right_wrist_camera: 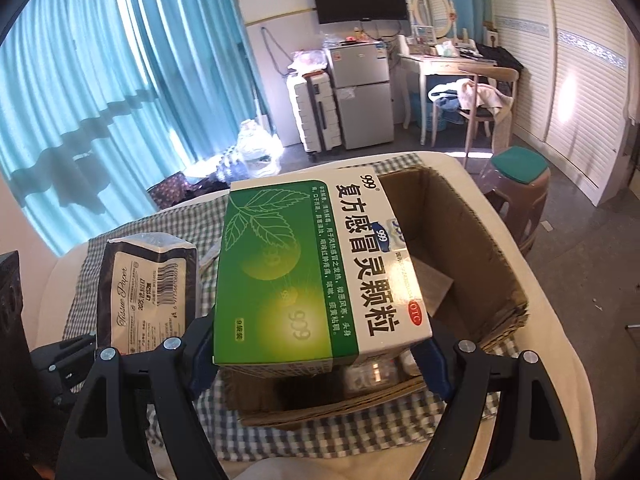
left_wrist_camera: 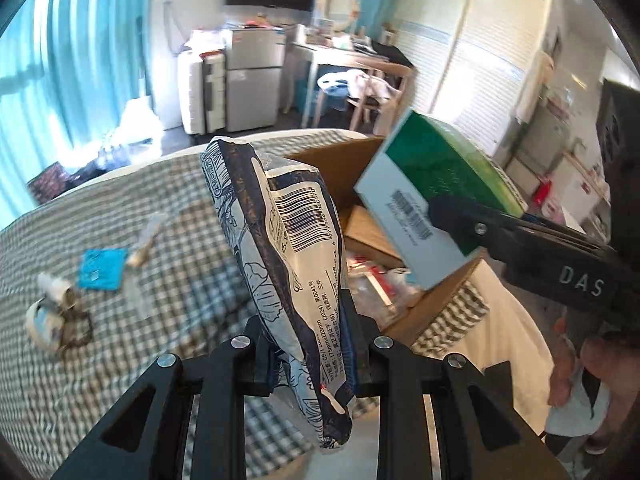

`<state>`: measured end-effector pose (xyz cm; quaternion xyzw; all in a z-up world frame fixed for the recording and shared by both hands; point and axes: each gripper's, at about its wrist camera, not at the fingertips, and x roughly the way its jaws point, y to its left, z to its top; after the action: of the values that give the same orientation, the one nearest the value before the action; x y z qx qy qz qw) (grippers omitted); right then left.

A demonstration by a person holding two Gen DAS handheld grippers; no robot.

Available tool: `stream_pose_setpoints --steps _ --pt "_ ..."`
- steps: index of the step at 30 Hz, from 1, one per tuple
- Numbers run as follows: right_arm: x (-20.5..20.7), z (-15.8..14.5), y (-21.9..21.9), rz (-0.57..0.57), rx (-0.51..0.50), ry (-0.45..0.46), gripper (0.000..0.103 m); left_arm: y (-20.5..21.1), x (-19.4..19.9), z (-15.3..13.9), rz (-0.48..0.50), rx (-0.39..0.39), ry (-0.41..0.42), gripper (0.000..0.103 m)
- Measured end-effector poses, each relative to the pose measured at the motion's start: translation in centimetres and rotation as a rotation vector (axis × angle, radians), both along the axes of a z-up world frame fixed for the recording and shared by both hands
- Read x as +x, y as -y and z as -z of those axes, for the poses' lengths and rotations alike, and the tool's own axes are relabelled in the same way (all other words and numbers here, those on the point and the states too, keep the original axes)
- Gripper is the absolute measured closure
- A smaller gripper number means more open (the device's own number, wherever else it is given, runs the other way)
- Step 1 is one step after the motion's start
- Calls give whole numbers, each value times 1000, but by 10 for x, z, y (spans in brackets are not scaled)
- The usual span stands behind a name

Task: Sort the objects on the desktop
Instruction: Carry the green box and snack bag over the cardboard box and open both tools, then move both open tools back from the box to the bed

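The left gripper (left_wrist_camera: 308,344) clamps a tissue pack (left_wrist_camera: 280,256) at frame centre, the right gripper (right_wrist_camera: 316,356) grips a green medicine box (right_wrist_camera: 304,276) above the half-filled cardboard box (right_wrist_camera: 472,248), while small items (left_wrist_camera: 72,292) at the left wait on the checked cloth (left_wrist_camera: 180,216).

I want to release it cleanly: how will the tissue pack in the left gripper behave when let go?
The tissue pack probably is soft and light: its plastic wrap creases where the left hand-held gripper pinches it. It likely flops rather than rolls, since it hangs tilted, and the glossy film may slip.
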<state>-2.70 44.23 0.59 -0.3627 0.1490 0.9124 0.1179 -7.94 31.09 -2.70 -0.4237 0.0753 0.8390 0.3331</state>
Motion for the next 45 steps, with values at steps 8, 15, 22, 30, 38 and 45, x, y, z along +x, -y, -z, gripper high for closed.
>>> stream_pose_setpoints --steps 8,15,22,30,38,45 --pt "3 9 -44 101 -20 1 9 -59 -1 21 65 -38 39 75" --pt "22 12 -55 157 -53 -28 8 -63 -7 32 -14 -100 47 10" --pt "31 0 -25 114 -57 -57 8 -23 -2 19 -69 -120 18 8" --pt "18 -29 58 -36 20 -127 6 58 -6 -11 -243 -123 -79 1" --pt "9 -31 128 -161 -35 -201 2 159 0 -27 -418 -172 -236 0" --pt "-6 -12 189 -304 17 -204 0 260 -18 10 -638 -228 -203 0"
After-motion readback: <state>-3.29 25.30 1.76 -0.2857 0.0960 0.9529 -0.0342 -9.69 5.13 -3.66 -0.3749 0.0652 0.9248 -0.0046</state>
